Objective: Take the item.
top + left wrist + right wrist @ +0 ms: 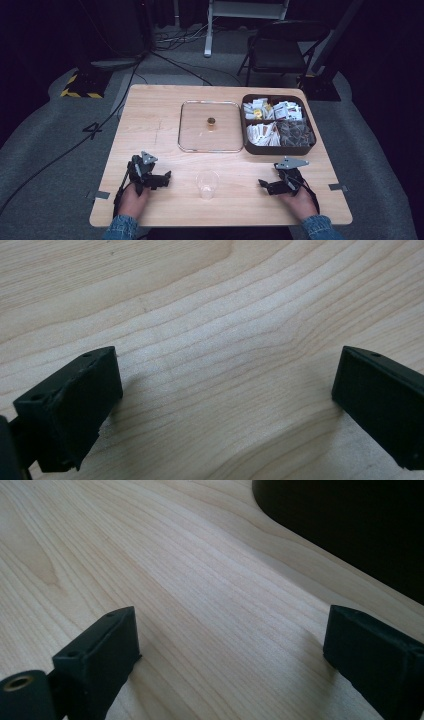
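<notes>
The clear plastic cup (207,184) stands upright on the table (150,125), mouth up, between the left gripper (167,176) and right gripper (262,185); both grippers' jaws are spread, grasping nothing.

The table (150,125) is pale wood with a visible grain and a smooth, matt finish. The cup (207,184) is clear plastic. The square lid (192,125) is clear and glossy with a metal-looking rim. The compartment box (278,148) is dark and matt, holding paper sachets (272,111). Both grippers' jaws are matt black plastic.

Wearing blue denim sleeves (120,227) at both wrists. Gripping black two-jaw grippers, left gripper (165,179) and right gripper (263,185), each carrying a grey three-cornered plate and trailing a black cable.
</notes>
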